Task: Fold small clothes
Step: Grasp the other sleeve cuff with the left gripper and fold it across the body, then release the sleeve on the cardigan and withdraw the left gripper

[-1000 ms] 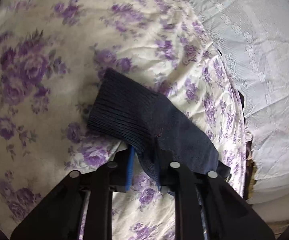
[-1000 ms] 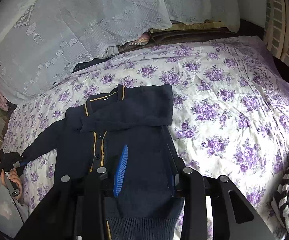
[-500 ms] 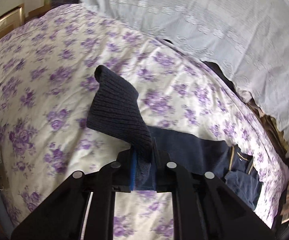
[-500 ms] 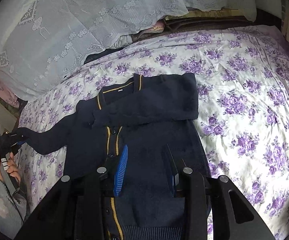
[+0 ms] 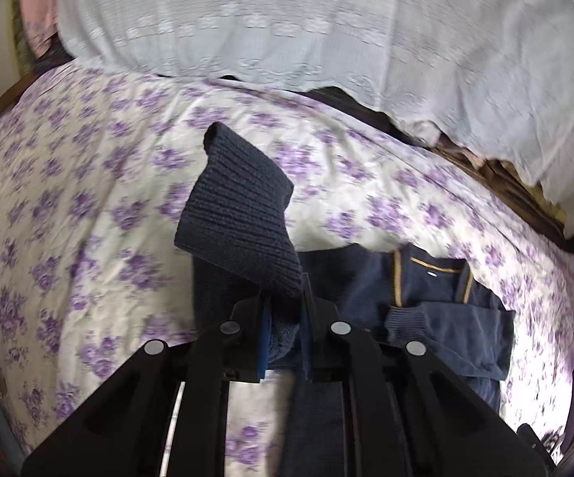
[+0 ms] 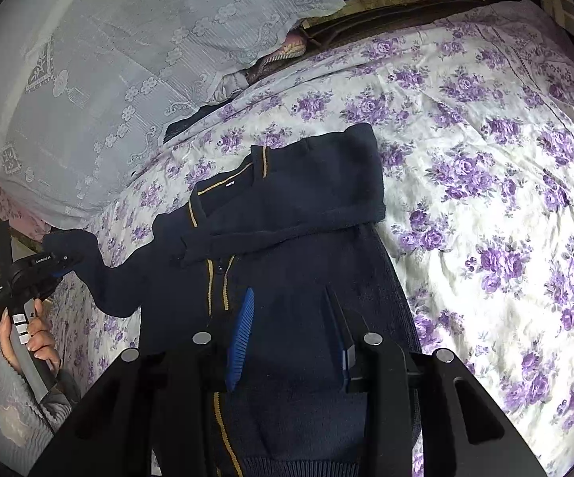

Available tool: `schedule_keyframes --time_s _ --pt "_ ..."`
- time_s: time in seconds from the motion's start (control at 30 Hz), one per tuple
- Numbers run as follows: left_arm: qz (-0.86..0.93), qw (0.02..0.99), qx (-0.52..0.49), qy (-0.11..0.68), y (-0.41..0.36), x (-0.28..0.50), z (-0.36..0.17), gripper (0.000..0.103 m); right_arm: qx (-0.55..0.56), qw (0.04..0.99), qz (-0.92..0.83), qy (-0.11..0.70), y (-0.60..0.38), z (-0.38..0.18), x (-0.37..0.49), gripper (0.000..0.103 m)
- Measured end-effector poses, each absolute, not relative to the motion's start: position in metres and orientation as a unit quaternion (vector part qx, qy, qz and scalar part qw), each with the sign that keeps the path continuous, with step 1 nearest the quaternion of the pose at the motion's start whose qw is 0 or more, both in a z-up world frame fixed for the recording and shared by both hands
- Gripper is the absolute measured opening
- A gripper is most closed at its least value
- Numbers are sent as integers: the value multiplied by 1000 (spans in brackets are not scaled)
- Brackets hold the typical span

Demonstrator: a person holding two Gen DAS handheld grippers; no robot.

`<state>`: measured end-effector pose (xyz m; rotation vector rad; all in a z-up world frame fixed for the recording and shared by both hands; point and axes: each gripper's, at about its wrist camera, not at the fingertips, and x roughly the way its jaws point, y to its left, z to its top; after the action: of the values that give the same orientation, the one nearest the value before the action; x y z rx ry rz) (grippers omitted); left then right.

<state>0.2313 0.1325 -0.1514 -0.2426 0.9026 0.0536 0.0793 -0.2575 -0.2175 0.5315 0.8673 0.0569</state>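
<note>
A navy knitted cardigan (image 6: 287, 246) with gold trim along the collar and button placket lies front-up on a bedsheet (image 6: 505, 183) printed with purple roses. One sleeve (image 6: 302, 198) is folded across the chest, its ribbed cuff ending near the collar. The other sleeve (image 6: 100, 266) stretches out sideways from the body toward the edge of the bed.

Left gripper (image 5: 285, 334): clamped on the ribbed cuff (image 5: 239, 214) of the outstretched sleeve. The knit is pinched between the blue pads, and the cuff stands up above the fingers, clear of the sheet. In the left wrist view the rest of that sleeve hangs below the cuff, and the collar (image 5: 430, 278) with the folded sleeve shows to the right. The right wrist view shows the same gripper from outside at the left edge, held in a hand (image 6: 32, 338) with a grey knitted sleeve on the forearm.

Right gripper (image 6: 292, 342): positioned over the lower front of the cardigan, just right of the gold placket. The jaws stand partly apart, with cardigan fabric showing in the gap between the pads. No fabric is gathered or raised between them. Whether the fingertips touch the knit cannot be told.

Surroundings: a pale lace-patterned cover (image 6: 128, 59) drapes over a mound at the far side of the bed, and a strip of dark fabric shows along its lower edge. The left wrist view is slightly blurred.
</note>
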Motion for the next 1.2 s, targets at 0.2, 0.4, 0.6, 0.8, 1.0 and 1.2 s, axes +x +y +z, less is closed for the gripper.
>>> schedule_keyframes --time_s 0.2,0.4,0.6,0.8,1.0,1.2 --pt "-2 893 -88 442 87 243 -152 11 279 867 18 413 -279 -229 79 36" --pt "-27 896 -59 440 43 250 -153 11 299 860 13 414 -297 -240 80 36" --pt "-53 893 -30 446 -6 256 -165 11 310 854 9 418 -312 -249 88 36" --pt "-83 876 10 474 -57 263 -200 11 308 856 3 415 -323 -247 100 36" --pt "-98 852 52 511 -85 262 -244 23 308 857 8 413 -320 -243 117 36" --pt "-96 870 43 481 -66 241 -228 73 324 848 41 418 -302 -238 147 36"
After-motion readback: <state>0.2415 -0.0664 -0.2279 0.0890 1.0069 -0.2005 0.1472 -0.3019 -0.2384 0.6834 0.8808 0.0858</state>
